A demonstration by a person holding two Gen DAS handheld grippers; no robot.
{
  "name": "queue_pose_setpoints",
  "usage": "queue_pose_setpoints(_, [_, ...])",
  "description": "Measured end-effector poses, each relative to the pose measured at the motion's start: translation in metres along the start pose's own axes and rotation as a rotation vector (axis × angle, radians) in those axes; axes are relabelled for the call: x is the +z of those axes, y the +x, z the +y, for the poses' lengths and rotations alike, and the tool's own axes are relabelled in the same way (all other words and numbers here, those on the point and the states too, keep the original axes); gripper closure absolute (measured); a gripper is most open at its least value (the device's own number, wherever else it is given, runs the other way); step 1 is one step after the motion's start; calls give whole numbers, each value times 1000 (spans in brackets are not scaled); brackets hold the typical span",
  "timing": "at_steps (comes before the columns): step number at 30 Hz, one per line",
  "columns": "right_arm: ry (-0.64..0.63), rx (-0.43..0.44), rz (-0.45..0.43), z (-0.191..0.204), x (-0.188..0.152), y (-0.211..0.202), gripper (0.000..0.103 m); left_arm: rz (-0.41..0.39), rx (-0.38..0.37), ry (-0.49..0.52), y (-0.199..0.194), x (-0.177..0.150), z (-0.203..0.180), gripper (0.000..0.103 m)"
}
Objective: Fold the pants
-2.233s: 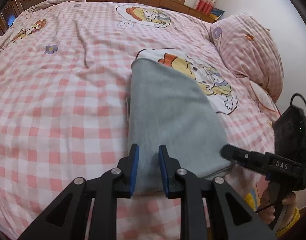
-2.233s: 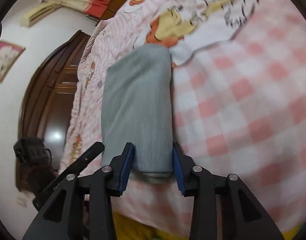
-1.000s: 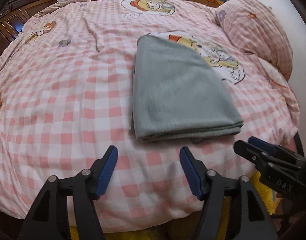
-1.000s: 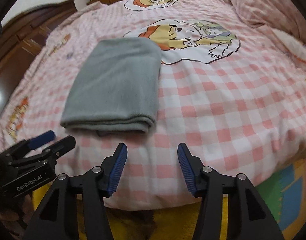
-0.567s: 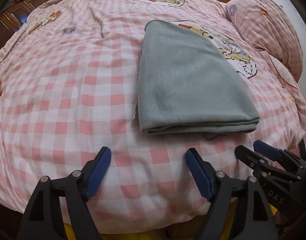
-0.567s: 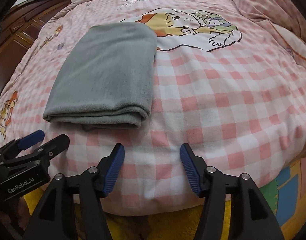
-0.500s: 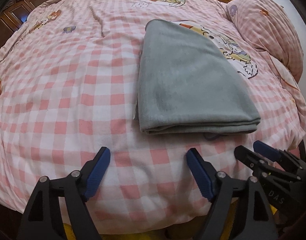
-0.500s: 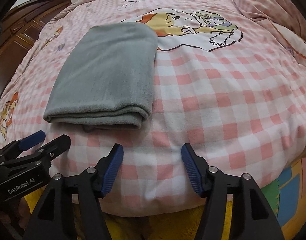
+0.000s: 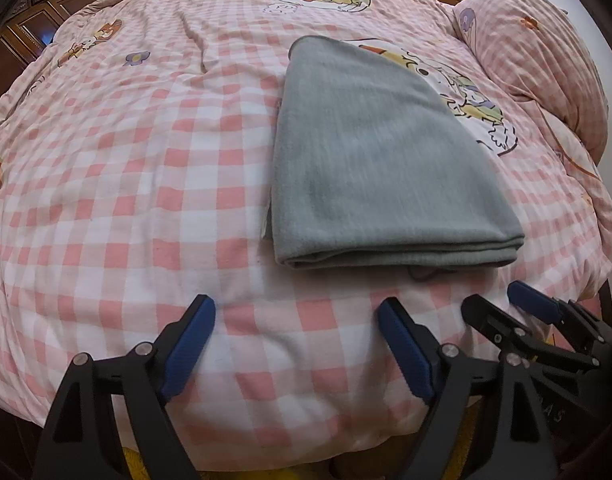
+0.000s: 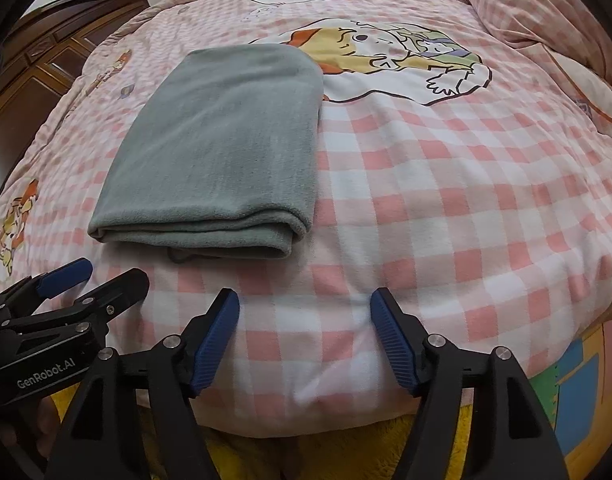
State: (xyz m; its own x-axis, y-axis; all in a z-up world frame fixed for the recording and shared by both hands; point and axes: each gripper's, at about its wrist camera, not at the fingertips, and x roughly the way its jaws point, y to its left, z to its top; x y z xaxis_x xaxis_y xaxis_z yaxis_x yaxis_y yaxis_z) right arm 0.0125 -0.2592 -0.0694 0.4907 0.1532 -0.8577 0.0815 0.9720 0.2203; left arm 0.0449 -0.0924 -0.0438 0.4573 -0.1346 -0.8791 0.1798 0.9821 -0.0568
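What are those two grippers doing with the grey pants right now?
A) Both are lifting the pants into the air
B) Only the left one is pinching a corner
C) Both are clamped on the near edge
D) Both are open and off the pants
D: the left gripper and right gripper both hang open short of the folded grey pants, which lie flat on the checked bedspread.

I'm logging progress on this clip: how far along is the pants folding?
Done, by the look of it: the grey pants lie as a flat stacked rectangle on the checked bedspread, with a small dark bit poking out under the near edge. In hand: nothing; the left tongs and right tongs are open, short of the pants. Left: at most tucking that bit in.
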Motion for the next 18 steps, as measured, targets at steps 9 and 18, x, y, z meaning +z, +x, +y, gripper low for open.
queue_pose_setpoints(9, [0,-1,0,0,0,1,32,0,0,1,0,0,0,15])
queue_pose_setpoints(18, [1,0,-1,1,-1,1,31,1,0,1,0,0,0,14])
